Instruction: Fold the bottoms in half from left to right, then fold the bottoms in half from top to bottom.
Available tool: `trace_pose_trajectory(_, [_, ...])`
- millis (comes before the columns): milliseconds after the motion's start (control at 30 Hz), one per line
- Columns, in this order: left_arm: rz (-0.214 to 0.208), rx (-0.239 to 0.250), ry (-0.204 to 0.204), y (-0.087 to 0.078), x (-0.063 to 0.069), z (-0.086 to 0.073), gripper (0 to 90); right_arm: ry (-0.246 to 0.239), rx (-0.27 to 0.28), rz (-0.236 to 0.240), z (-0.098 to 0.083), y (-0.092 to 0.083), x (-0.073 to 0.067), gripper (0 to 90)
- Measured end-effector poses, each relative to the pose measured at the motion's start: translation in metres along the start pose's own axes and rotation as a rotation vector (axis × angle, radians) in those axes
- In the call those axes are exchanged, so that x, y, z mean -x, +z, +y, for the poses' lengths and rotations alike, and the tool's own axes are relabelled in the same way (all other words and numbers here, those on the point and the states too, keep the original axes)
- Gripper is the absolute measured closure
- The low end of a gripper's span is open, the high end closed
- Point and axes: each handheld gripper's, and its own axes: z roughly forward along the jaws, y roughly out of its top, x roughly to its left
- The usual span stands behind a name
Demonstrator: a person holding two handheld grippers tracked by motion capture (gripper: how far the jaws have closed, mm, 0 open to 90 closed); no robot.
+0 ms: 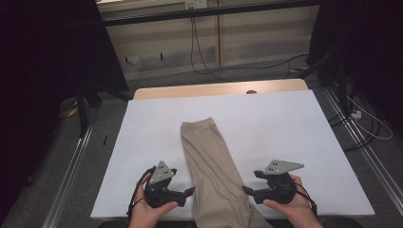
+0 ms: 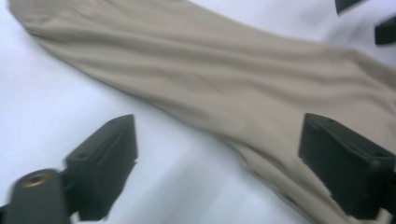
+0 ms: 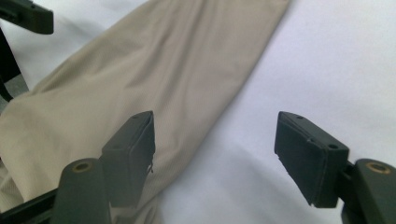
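Note:
A long beige folded garment (image 1: 209,161) lies lengthwise down the middle of the white table (image 1: 285,128), its near end hanging over the front edge. My left gripper (image 1: 187,192) sits just left of the cloth near the front edge, pointing at it, jaws open. In the left gripper view the cloth (image 2: 210,70) runs across, its edge between the spread jaws of the left gripper (image 2: 219,140) with the pads off it. My right gripper (image 1: 247,190) sits just right of the cloth, also open. Its view has the cloth (image 3: 177,60) beside the left jaw of the right gripper (image 3: 217,128).
A strip of bare wooden tabletop (image 1: 218,89) runs along the table's far edge. Cables (image 1: 199,57) trail over the grey floor behind. Metal floor rails (image 1: 71,166) run along both sides of the table. White table surface lies to either side of the cloth.

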Motion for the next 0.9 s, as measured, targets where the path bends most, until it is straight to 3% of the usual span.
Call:
trace_pose_trajectory(67, [0.038, 0.029, -0.024, 0.001, -0.011, 0.006, 10.1, -0.01, 0.009, -0.006, 0.005, 0.002, 0.002, 28.5])
trace_pose_trajectory(100, [0.038, 0.029, -0.024, 0.001, -0.011, 0.006, 10.2, -0.01, 0.009, -0.006, 0.005, 0.002, 0.002, 28.5])
trace_pose_trajectory(300, [0.086, 0.088, -0.021, 0.002, -0.04, 0.027, 10.5, -0.019, 0.057, -0.016, 0.032, 0.015, 0.017, 25.6])
trace_pose_trajectory(433, [0.101, 0.121, -0.068, 0.014, -0.062, 0.039, 10.6, -0.028, 0.098, -0.049, 0.054, 0.025, 0.032, 25.6])
trace_pose_trajectory(567, [0.108, 0.166, -0.12, 0.028, -0.084, 0.044, 12.3, -0.046, 0.086, -0.065, 0.074, 0.043, 0.044, 27.0])
trace_pose_trajectory(633, [0.115, 0.157, -0.135, 0.032, -0.095, 0.046, 13.2, -0.052, 0.075, -0.055, 0.082, 0.052, 0.049, 28.9])
trace_pose_trajectory(700, [0.118, 0.114, -0.169, 0.035, -0.104, 0.048, 13.2, -0.044, 0.073, -0.066, 0.089, 0.059, 0.052, 28.3])
trace_pose_trajectory(800, [0.131, 0.101, -0.154, 0.042, -0.114, 0.053, 13.0, -0.043, 0.08, -0.075, 0.099, 0.072, 0.058, 28.9])
trace_pose_trajectory(867, [0.152, 0.077, -0.16, 0.048, -0.12, 0.057, 12.6, -0.036, 0.091, -0.072, 0.106, 0.082, 0.063, 29.9])
trace_pose_trajectory(900, [0.148, 0.056, -0.176, 0.056, -0.128, 0.061, 17.0, -0.018, 0.101, -0.065, 0.115, 0.092, 0.07, 32.5])
